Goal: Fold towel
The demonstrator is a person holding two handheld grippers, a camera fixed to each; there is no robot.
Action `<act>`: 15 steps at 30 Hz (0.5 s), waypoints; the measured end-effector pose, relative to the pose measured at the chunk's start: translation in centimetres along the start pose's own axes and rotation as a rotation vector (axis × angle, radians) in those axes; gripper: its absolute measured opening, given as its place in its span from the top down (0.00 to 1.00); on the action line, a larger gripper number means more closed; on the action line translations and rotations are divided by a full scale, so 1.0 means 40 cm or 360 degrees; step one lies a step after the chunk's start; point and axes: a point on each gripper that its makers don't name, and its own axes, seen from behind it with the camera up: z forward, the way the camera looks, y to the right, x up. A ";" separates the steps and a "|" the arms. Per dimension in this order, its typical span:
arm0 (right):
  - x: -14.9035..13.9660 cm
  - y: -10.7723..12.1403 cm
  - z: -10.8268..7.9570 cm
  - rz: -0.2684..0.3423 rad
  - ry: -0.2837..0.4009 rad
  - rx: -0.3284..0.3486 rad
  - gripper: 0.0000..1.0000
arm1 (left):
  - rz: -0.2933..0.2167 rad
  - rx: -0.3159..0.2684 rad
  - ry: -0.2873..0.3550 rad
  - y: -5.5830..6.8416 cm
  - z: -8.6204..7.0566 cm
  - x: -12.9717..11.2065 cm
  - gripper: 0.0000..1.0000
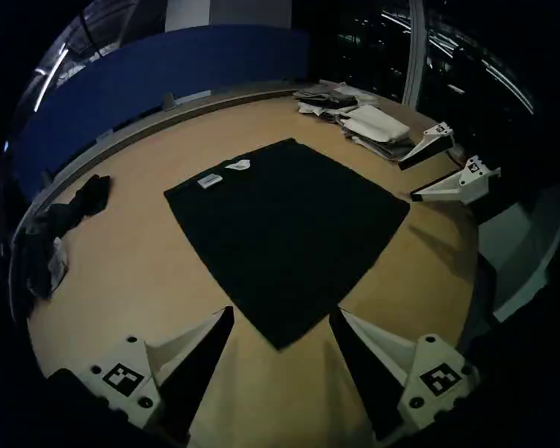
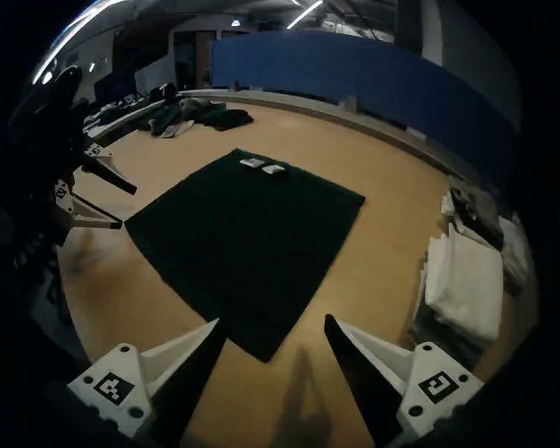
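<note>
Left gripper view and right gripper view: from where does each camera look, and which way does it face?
Left gripper view: rides on the left gripper, at one corner of the dark towel, facing across the table; its own two open fingers show below.
Right gripper view: rides on the right gripper, at another towel corner, fingers open.
Both share the towel, the folded stack and each other's gripper.

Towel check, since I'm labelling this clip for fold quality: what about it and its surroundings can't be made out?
Left gripper view: the towel weave and creases, lost in dark cloth and dim light.
Left gripper view: print on the white tags, too small.
Left gripper view: items in the dark heap, dim and near the edge.
Right gripper view: the folded stack, its far side cut off by the edge.
</note>
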 end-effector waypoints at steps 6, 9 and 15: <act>-0.030 -0.013 0.013 -0.0016 -0.0037 0.0016 0.02 | 0.0003 -0.0016 -0.0041 0.014 0.005 -0.033 0.05; -0.037 -0.025 0.020 -0.0027 -0.0043 0.0032 0.03 | 0.0013 -0.0022 -0.0055 0.019 0.009 -0.044 0.05; -0.048 -0.044 0.025 -0.0037 -0.0059 0.0058 0.16 | 0.0024 -0.0030 -0.0071 0.022 0.013 -0.055 0.08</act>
